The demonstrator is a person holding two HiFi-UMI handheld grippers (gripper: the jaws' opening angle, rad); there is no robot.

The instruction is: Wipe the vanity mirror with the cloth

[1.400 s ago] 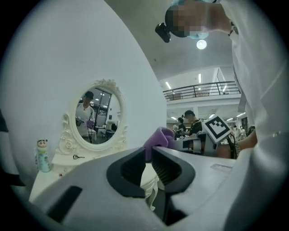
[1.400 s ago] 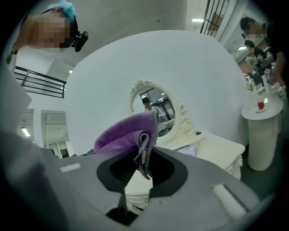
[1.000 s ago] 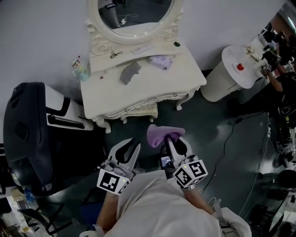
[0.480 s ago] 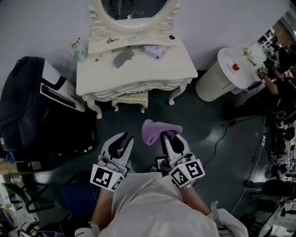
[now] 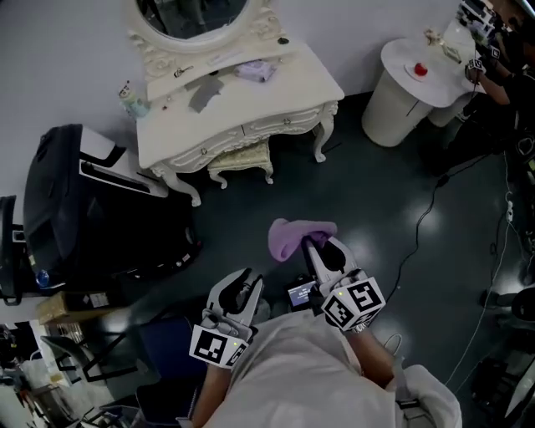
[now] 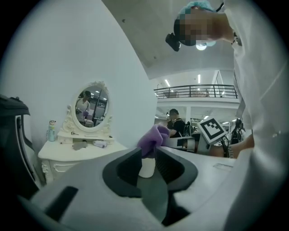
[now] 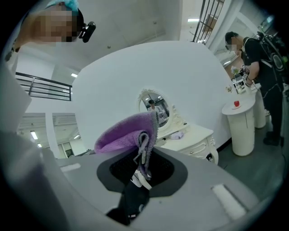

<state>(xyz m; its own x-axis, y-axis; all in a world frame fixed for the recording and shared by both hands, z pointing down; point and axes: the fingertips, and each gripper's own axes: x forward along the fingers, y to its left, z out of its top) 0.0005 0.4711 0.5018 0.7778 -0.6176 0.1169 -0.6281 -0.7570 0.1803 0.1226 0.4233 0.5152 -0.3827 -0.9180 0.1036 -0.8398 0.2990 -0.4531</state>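
Cloth [image 5: 294,236], purple and bunched, is clenched in the right tool [image 5: 320,247], probably carried ready for wiping, while the left tool [image 5: 243,282] hangs beside it with its jaws parted on nothing. Well apart across the dark floor [image 5: 376,209] stands the white counter [image 5: 251,109]. Above it, the mirror [image 5: 191,17] is cut off by the head view's top edge and is too small in both gripper views to judge for smears.
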